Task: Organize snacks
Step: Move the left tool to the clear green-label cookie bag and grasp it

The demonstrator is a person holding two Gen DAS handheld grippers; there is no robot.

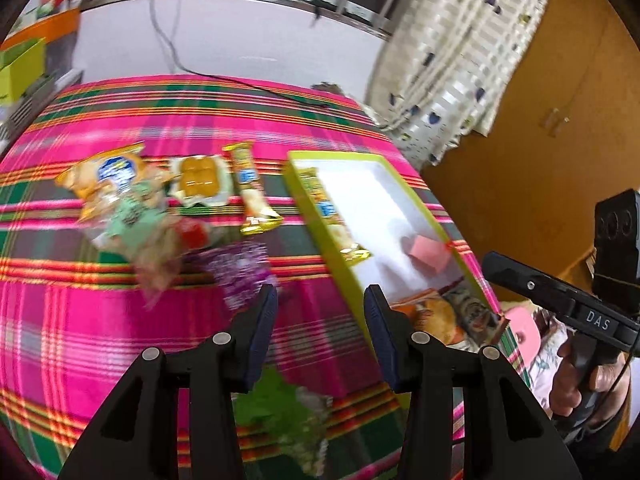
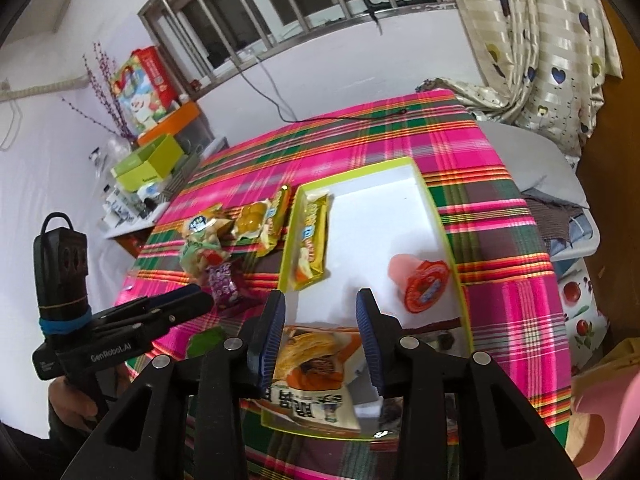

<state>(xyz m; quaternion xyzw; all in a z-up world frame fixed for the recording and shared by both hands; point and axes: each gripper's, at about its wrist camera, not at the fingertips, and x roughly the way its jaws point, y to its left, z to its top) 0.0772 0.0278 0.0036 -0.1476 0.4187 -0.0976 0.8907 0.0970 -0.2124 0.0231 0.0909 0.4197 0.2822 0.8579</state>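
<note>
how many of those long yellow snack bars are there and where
2: one yellow snack bar lies inside the green-rimmed box along its left wall; the other lies on the plaid cloth just outside that wall. More may be hidden in the snack pile.

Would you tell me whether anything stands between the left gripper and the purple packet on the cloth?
Nothing visible does: the left gripper hangs open just beside the purple packet, with only bare plaid cloth between them.
</note>
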